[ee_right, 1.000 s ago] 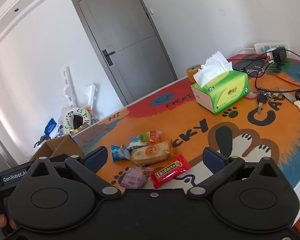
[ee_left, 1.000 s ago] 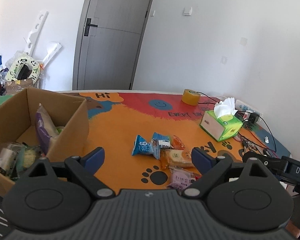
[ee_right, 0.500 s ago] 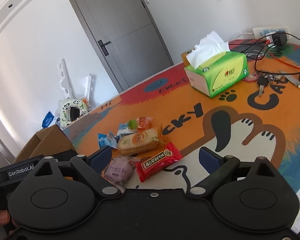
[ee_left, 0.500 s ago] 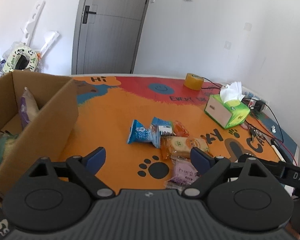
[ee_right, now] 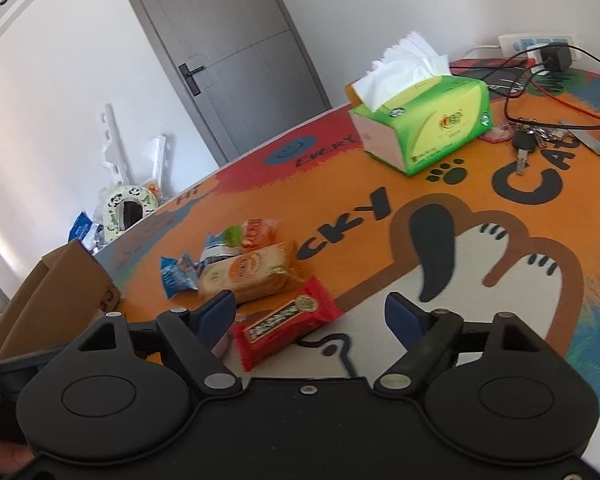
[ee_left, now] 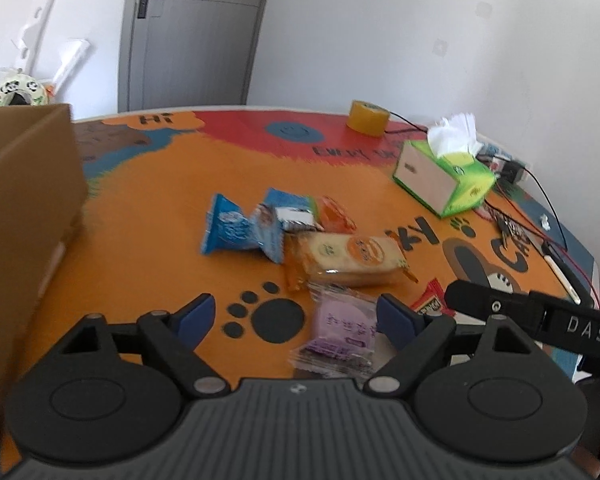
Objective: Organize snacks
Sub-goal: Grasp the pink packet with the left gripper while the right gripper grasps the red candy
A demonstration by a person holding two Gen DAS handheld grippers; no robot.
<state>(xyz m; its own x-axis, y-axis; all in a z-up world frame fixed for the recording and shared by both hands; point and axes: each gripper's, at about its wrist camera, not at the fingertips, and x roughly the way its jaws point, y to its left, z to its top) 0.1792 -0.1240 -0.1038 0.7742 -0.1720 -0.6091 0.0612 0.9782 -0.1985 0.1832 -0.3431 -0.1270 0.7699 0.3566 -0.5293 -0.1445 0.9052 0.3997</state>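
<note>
Several snack packs lie in a cluster on the orange mat: blue packets (ee_left: pixel 236 232), a small orange pack (ee_left: pixel 334 212), a cracker pack (ee_left: pixel 348 258), a purple packet (ee_left: pixel 342 328) and a red bar (ee_right: pixel 288 322). My left gripper (ee_left: pixel 296 316) is open and empty, low over the mat, with the purple packet by its right finger. My right gripper (ee_right: pixel 310 314) is open and empty, with the red bar between its fingers from this angle. The cracker pack (ee_right: pixel 246 276) lies just beyond it. The cardboard box (ee_left: pixel 24 216) stands at the left.
A green tissue box (ee_left: pixel 444 180) and a yellow tape roll (ee_left: pixel 368 118) stand at the back right. Keys (ee_right: pixel 528 142), cables and a power strip (ee_right: pixel 540 44) lie along the right edge. The right gripper's body (ee_left: pixel 540 320) shows in the left view.
Both grippers have moved forward and lower toward the snack cluster. The box has slid to the left edge of the left view. Both stay open.
</note>
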